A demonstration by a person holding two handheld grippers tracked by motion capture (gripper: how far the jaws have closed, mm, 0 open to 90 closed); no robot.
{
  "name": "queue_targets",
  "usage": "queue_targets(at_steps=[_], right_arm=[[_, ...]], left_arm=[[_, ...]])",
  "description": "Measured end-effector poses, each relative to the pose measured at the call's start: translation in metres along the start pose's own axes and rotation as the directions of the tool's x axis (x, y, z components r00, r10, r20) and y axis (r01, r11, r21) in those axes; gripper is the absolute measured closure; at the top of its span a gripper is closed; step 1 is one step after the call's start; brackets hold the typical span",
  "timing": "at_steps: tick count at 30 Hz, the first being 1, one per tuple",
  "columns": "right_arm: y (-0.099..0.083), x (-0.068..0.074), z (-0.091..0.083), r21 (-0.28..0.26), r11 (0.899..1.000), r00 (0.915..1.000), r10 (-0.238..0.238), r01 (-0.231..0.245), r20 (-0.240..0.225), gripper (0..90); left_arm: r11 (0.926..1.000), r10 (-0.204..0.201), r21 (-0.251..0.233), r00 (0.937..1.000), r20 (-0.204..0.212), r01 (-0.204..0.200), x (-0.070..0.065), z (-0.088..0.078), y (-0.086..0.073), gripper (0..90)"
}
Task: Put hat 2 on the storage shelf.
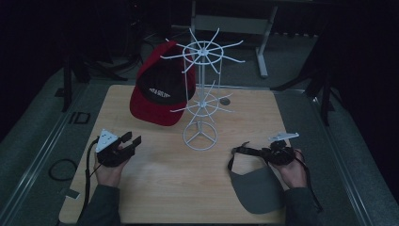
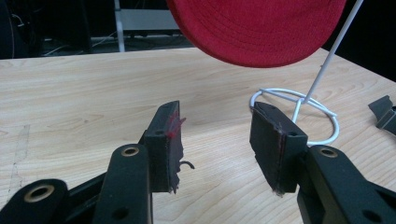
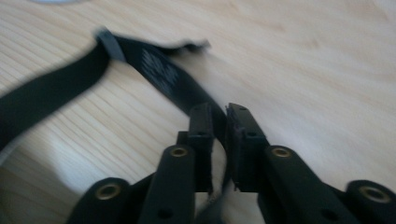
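Meanwhile, the right gripper (image 3: 219, 140) is pinching the black strap (image 3: 159, 74) of the grey visor (image 1: 256, 190) between narrow jaws near the desk's (image 1: 164, 188) right front corner. Opposite, near the left edge, the left gripper (image 2: 217, 144) is hovering with its jaws wide and nothing between them, facing the white rack (image 1: 201, 101) and red cap (image 1: 157, 92).

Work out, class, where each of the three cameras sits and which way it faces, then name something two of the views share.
High view: above the table, looking forward and down; both forearms, left tongs, right tongs, grey visor.
Left gripper view: rides the left tongs, level over the wood; jaws apart, empty.
Right gripper view: rides the right tongs, angled down; jaws astride the visor's black strap.
Shared: high and left views both show the red cap and white wire stand.
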State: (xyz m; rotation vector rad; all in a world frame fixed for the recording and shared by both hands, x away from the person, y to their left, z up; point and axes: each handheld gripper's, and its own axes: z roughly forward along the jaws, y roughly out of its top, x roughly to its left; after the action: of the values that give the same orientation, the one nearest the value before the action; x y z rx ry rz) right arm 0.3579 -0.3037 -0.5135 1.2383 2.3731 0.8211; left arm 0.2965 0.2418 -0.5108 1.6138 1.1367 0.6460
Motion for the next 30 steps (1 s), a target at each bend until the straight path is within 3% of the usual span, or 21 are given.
queue_targets(at_steps=[7,12,19,30], right_arm=[[0.026,0.012,0.006,-0.044,0.998,0.9966,-0.051,0.048,-0.064,74.1],[0.038,0.014,0.015,-0.048,0.994,0.9895,-0.100,0.095,-0.105,72.3],[0.046,0.018,0.023,-0.041,0.992,0.9838,-0.120,0.116,-0.133,70.9],[0.053,0.019,0.038,-0.025,0.986,0.9613,-0.167,0.165,-0.219,60.9]], left_arm=[[1.0000,-0.003,0.001,1.0000,0.002,0.003,0.001,-0.001,0.000,53.9],[1.0000,-0.005,0.001,1.0000,0.001,0.005,0.001,-0.001,0.000,54.3],[1.0000,-0.003,0.004,1.0000,0.001,0.003,0.001,0.000,0.000,54.2],[0.9999,-0.009,0.008,1.0000,0.001,0.009,0.001,0.000,-0.001,54.1]])
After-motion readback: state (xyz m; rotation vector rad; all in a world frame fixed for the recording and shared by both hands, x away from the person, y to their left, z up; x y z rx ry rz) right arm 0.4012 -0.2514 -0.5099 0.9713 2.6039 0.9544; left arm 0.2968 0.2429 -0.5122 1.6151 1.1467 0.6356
